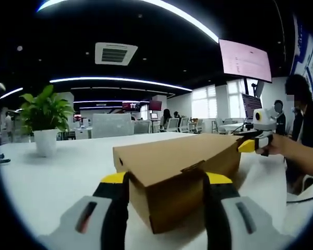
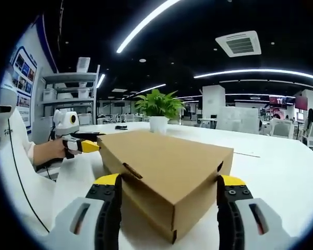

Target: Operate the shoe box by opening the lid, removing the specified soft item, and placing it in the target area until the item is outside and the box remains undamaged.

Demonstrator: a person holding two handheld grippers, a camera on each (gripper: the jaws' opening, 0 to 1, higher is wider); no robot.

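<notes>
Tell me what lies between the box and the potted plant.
Only bare white table separates the box from the potted plant, as seen in the left gripper view.

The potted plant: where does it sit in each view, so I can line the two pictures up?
Left gripper view: the potted plant stands at the left, on the white table, well left of the shoe box.
Right gripper view: it stands near the top centre, behind the box's far edge.
Shared landmark: the closed cardboard shoe box, between the jaws in both views.
</notes>
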